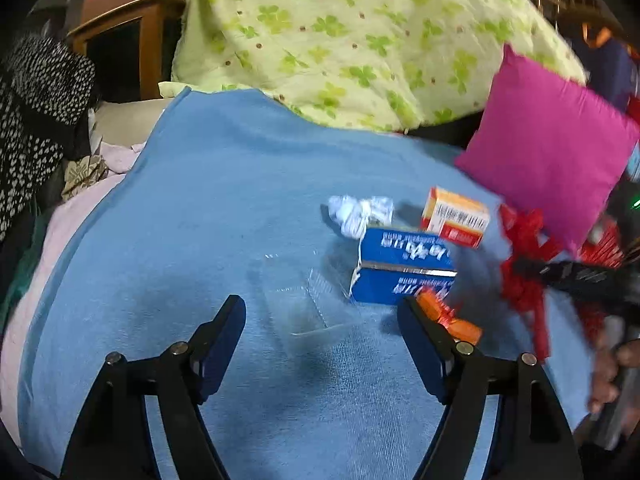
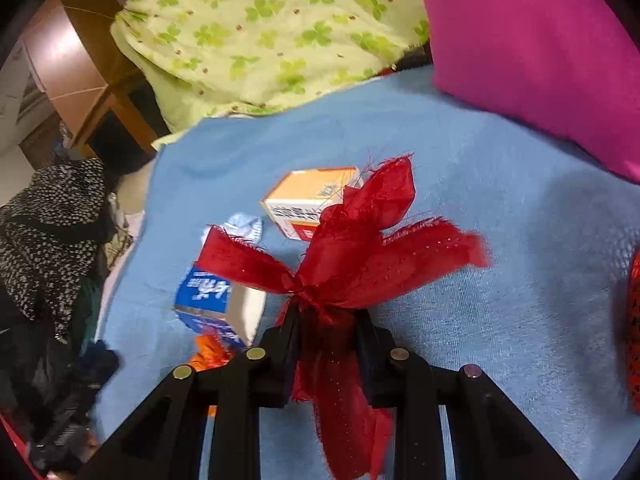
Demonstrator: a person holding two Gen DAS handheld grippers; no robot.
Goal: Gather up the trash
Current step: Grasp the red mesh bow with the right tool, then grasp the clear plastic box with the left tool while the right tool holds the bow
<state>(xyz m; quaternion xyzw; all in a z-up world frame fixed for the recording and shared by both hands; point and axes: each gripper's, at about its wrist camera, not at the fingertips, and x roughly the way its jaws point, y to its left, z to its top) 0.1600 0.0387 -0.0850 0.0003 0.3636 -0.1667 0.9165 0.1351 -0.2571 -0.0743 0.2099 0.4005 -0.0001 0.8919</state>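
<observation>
Trash lies on a blue towel (image 1: pixel 224 200): a clear plastic container (image 1: pixel 304 300), a blue carton (image 1: pixel 404 270), an orange and white box (image 1: pixel 456 216), crumpled white paper (image 1: pixel 358 212) and an orange wrapper (image 1: pixel 452 320). My left gripper (image 1: pixel 322 312) is open just above the clear container. My right gripper (image 2: pixel 326 316) is shut on a frayed red fabric scrap (image 2: pixel 360 240), held above the towel; it shows blurred in the left wrist view (image 1: pixel 524 268). The right view also shows the blue carton (image 2: pixel 208 300) and the orange box (image 2: pixel 308 196).
A magenta pillow (image 1: pixel 552 148) stands at the right rear and a green clover-print quilt (image 1: pixel 340 36) lies behind the towel. Black-and-white spotted cloth (image 1: pixel 36 120) hangs at the left. A wooden cabinet (image 1: pixel 128 28) stands behind. A red mesh item (image 2: pixel 634 332) is at the right edge.
</observation>
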